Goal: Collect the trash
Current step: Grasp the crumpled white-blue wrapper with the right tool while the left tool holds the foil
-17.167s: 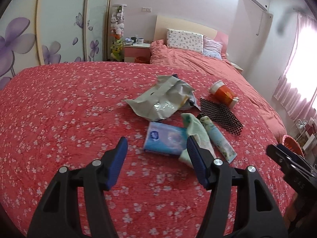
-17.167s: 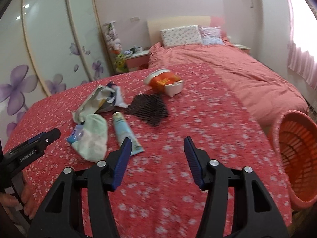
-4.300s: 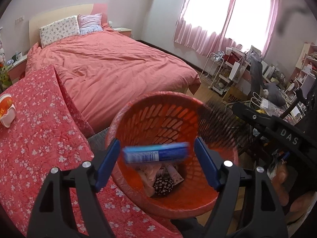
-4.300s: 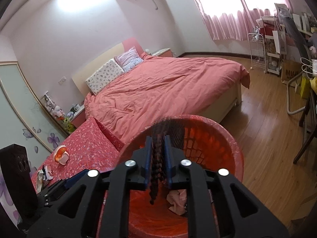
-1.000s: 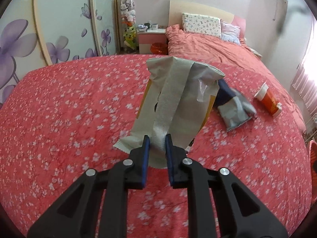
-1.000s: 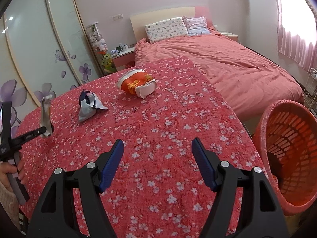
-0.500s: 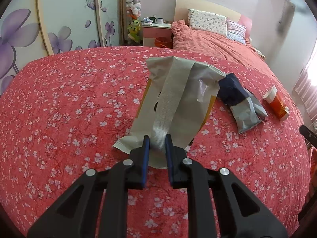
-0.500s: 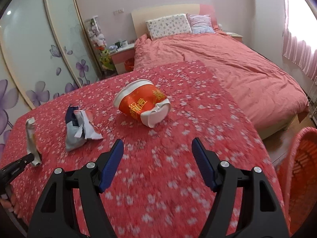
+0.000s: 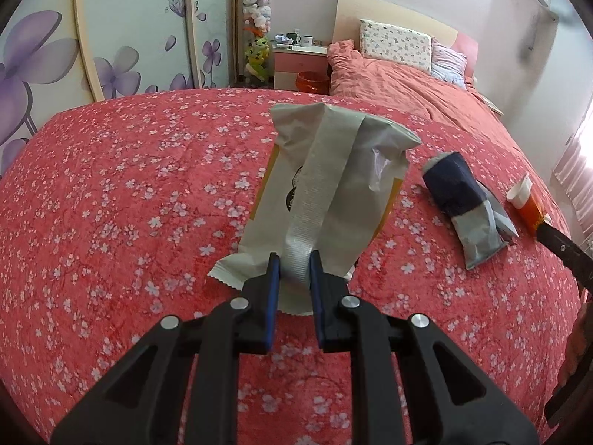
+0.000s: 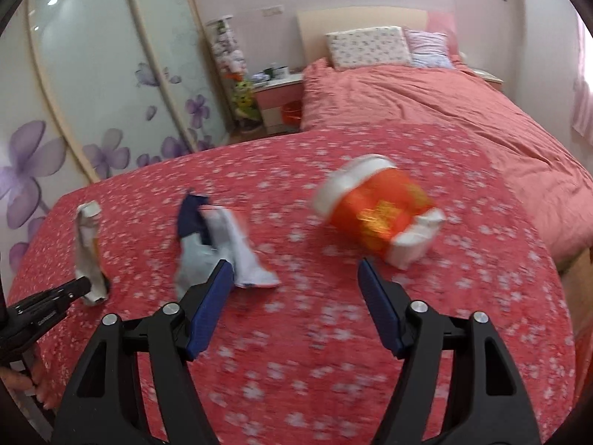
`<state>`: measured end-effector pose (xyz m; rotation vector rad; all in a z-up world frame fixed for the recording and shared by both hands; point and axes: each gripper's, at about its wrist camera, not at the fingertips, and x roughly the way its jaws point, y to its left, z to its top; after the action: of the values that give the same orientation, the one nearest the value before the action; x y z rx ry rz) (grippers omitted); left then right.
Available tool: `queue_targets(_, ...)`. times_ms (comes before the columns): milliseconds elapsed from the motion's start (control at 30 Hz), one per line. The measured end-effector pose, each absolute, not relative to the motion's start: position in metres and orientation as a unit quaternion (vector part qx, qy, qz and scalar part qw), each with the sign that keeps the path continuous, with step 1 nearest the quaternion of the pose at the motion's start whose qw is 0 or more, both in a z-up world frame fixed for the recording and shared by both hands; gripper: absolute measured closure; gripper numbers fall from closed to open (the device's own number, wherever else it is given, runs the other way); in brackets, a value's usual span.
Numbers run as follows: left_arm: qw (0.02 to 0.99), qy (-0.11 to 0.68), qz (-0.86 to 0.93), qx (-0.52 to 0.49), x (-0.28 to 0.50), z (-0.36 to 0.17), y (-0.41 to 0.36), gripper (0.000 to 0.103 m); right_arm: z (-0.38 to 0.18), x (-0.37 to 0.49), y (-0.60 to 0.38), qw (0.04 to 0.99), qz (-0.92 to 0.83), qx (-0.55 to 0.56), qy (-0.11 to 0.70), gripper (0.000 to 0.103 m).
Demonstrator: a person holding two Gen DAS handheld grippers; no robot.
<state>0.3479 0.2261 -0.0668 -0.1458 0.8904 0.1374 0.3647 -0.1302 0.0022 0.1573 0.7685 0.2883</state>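
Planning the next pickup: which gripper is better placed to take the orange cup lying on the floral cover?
Right. The right gripper holds nothing, its jaws closing from wide, and the orange cup lies just ahead. The left gripper is shut on the silver wrapper.

Black plastic left tool [image 9: 294, 265], forked into two angular arms with triangular cut-outs, silver round screws at the joints, blue ribbed pads [image 9: 273, 289] on the inner faces. Same build on the right tool [image 10: 296, 278]: black frame, silver screws, blue pads [image 10: 211, 307].
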Motion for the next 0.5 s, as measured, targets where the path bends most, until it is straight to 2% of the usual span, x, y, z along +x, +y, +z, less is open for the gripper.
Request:
queue_targets(133, 0.898, 0.429, 0.071, -0.076, 0.354, -0.067, 0.235, 0.087, 0.001, 0.374, -0.113, 0.909, 0.154, 0.078, 0.379, 0.053)
queue_targets(267, 0.897, 0.428, 0.072, -0.079, 0.357, -0.069, 0.238, 0.087, -0.002, 0.379, -0.098, 0.907, 0.161, 0.064, 0.384, 0.058)
queue_targets(333, 0.897, 0.428, 0.072, -0.081, 0.358, -0.069, 0.239, 0.087, -0.007, 0.385, -0.092, 0.904, 0.156, 0.054, 0.394, 0.067)
queue_targets(400, 0.898, 0.427, 0.071, -0.082, 0.359, -0.07, 0.239, 0.087, -0.011, 0.388, -0.088, 0.901, 0.155, 0.05, 0.401, 0.069)
queue_targets(500, 0.898, 0.426, 0.07, -0.085, 0.36, -0.071, 0.239, 0.087, -0.011, 0.385, -0.088, 0.905, 0.149, 0.037, 0.396, 0.08)
